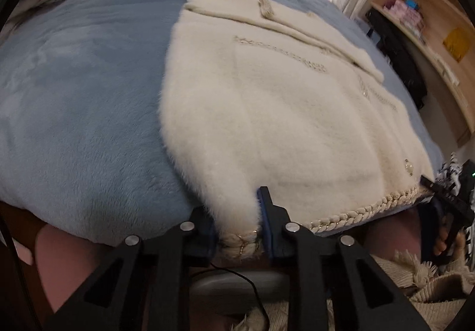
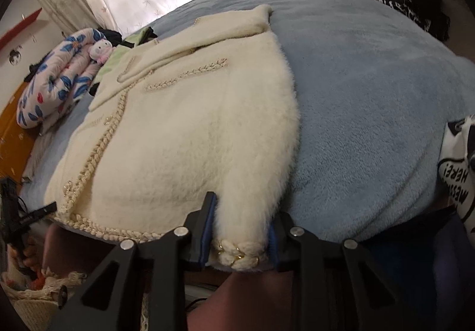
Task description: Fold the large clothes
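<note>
Cream fluffy cardigan [image 1: 267, 99] lay on blue bed [image 1: 74, 87], left hand-held gripper [image 1: 237, 224] and right hand-held gripper [image 2: 242, 230] each clamped its braided hem corners.

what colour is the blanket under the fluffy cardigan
Light blue, plush blanket under the cream cardigan; the right wrist view shows it best.

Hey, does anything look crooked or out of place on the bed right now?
Nothing stands out. The cream jacket lies flat on the blue blanket, sleeve folded across, with the left gripper and right gripper each pinching a hem corner.
</note>
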{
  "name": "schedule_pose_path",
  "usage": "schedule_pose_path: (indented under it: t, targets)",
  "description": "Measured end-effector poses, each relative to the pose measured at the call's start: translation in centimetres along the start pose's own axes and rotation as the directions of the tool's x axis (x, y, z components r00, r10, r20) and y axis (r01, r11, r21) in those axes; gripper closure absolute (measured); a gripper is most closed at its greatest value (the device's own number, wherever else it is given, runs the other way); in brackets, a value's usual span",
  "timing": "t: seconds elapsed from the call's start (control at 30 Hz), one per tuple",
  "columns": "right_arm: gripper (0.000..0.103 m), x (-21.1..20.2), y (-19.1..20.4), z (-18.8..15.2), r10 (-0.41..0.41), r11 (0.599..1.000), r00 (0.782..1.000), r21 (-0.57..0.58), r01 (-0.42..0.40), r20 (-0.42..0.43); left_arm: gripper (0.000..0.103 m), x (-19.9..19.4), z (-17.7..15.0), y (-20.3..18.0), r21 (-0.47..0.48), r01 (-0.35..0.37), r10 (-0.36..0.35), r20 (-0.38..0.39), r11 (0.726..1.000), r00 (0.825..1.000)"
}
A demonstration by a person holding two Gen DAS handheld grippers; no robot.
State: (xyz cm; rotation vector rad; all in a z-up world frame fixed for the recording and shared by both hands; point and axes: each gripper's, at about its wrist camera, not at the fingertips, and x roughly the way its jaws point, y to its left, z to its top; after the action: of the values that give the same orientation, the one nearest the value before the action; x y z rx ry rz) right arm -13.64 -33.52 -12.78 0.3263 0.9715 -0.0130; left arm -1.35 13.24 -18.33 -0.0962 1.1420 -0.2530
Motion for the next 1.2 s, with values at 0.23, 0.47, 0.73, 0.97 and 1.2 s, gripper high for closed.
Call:
schedule_pose_path:
  t: [0.23, 0.47, 0.73, 0.97, 1.2]
  targets:
    - [0.084, -3.5, 1.5, 2.8, 0.033, 0.999, 0.998, -0.024, -0.032, 0.062, 0.083, -3.8, 4.0, 0.6, -0.170, 0.203, -0.192, 0.080, 0.964, 0.978]
    - [0.087, -7.1, 2.4, 11.2, 0.164, 0.985, 0.965, 0.017, -0.171, 0.204, 0.083, -6.3, 11.3, 3.0, -0.343, 0.341, -0.274, 0.231, 0.875, 0.934]
    - [0.087, -3.4, 3.8, 26.5, 0.198, 0.974, 0.943, 0.054, -0.220, 0.269, 0.084, -3.2, 25.1, 5.6, -0.434, 0.283, -0.174, 0.273, 0.856, 0.946]
    - [0.073, 10.3, 2.3, 39.3, 0.127, 0.976, 0.968, 0.147, -0.161, 0.219, 0.071, 6.1, 38.7, 8.1, -0.433, 0.205, -0.082, 0.286, 0.878, 0.955]
    - [0.068, 20.5, -0.9, 39.9, 0.005, 0.983, 1.000, 0.182, -0.007, 0.012, 0.066, 15.7, 42.9, 8.1, -0.347, 0.029, -0.004, 0.071, 0.937, 0.997]
